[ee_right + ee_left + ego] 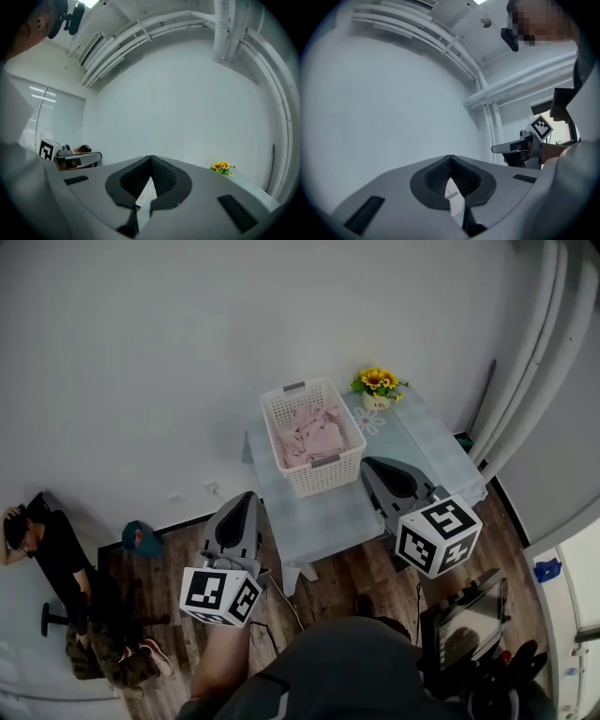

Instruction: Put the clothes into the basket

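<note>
The left gripper (pixel 248 497) is held level off the near left corner of the surface (pixel 319 518). In the left gripper view its jaws are pressed together at the tips, with nothing caught between them. Only a narrow gap remains lower down behind the tips, and a sliver of white lattice shows through it.

The right gripper (pixel 371 466) is held over the near right part of the surface, just beside the basket (pixel 330 474). In the right gripper view its jaws are also closed tip to tip and grip nothing. Neither gripper touches the basket or the cloth.

The pink clothes (pixel 309 437) lie bunched inside the white basket, below its rim. The basket stands on the pale blue surface, towards the wall. A small pot of sunflowers (pixel 377 382) stands near its far right corner, apart from it.

Each gripper appears in the other's view, held out level at the edge of the picture.

A person (pixel 56 559) sits on the wooden floor (pixel 347 579) to the left, against the wall, with a teal cap (pixel 141 538) lying near them.
</note>
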{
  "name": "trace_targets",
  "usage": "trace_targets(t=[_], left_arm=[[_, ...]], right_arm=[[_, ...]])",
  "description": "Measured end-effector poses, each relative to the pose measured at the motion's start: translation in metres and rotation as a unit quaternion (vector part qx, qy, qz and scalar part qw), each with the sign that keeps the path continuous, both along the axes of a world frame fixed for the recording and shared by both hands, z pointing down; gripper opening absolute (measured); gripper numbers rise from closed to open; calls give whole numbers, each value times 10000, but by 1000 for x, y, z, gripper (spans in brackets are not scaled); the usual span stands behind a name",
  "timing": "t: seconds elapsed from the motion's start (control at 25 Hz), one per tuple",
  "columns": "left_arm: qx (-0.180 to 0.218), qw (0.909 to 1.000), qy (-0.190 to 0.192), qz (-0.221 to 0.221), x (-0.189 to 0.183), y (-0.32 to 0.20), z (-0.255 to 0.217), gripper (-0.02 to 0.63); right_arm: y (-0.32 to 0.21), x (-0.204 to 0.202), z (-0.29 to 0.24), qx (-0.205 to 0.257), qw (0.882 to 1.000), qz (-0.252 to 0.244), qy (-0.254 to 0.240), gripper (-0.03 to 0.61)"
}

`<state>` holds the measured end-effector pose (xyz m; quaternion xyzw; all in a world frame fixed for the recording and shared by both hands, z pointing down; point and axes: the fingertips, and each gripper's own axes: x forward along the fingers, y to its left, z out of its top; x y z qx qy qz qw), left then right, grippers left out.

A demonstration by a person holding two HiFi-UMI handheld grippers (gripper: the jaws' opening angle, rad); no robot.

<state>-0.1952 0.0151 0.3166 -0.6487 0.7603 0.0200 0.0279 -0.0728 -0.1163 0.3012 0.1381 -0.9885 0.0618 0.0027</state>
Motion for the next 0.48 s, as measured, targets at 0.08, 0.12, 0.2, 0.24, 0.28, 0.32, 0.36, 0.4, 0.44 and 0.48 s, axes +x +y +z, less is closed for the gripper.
trace_targets(t=[0.08, 0.12, 0.2, 0.24, 0.28, 0.32, 0.36, 0.4, 0.44, 0.48], left_arm=[[-4, 10000, -14, 8, 0, 0, -1, 3], [-4, 10000, -16, 19, 0, 0, -1, 3], [4, 10000, -3, 33, 1, 0, -1, 3], [8, 10000, 1, 31, 1, 1, -1, 3], [8, 10000, -1, 26, 1, 1, -2, 3], [6, 10000, -6, 19, 1, 1, -3, 3], [9, 10000, -7, 16, 0, 1, -3, 3], [18, 10000, 1, 15, 0, 1, -2, 3], [28, 10000, 11, 15, -1, 1, -2, 3], [36, 10000, 17, 12, -1, 1, -2, 3]], right_arm=[[-1, 0, 0, -7, 10000, 6, -5, 12], [-1, -1, -1, -10, 10000, 7, -3, 13], [-1, -1, -1, -17, 10000, 7, 0, 12], [0, -1, -2, -9, 10000, 10, 1, 12], [0, -2, -2, 7, 10000, 15, 3, 12], [0, -2, -3, 25, 10000, 21, 6, 12], [0, -3, -3, 36, 10000, 29, 9, 12], [-1, -3, -2, 36, 10000, 40, 12, 12], [-1, -3, -2, 25, 10000, 47, 16, 13], [-2, -4, -1, 9, 10000, 48, 20, 12]])
